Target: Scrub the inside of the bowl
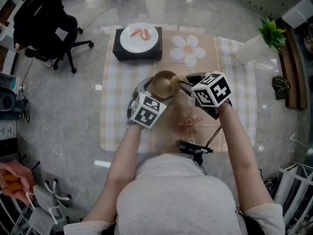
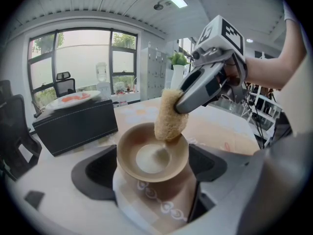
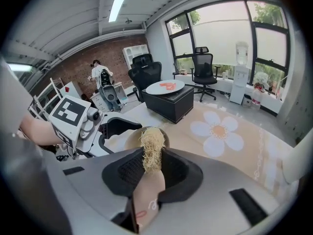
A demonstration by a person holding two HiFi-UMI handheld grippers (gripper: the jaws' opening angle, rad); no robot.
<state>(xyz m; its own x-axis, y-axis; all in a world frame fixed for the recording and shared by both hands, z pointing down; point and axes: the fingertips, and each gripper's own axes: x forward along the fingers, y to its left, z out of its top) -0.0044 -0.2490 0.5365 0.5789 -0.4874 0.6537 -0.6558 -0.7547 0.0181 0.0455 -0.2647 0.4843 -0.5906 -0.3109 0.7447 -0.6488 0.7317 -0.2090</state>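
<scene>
Above the middle of the tabletop [image 1: 264,109], the left gripper [image 2: 151,168] holds the tilted bowl [image 2: 152,153], its jaws pinching it from both sides. The right gripper [image 3: 149,168], jaws clamped on a fibrous scrubber [image 2: 170,116], sets it against the inner wall just under the rim. Scrubbing appears under way, with the floor and remaining wall judged not yet done.

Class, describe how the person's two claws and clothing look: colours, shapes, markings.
The left claw and right claw are both grey-bodied with black padded jaws. Each carries a white cube bearing black square markers. The person wears a pale grey short-sleeved top.
</scene>
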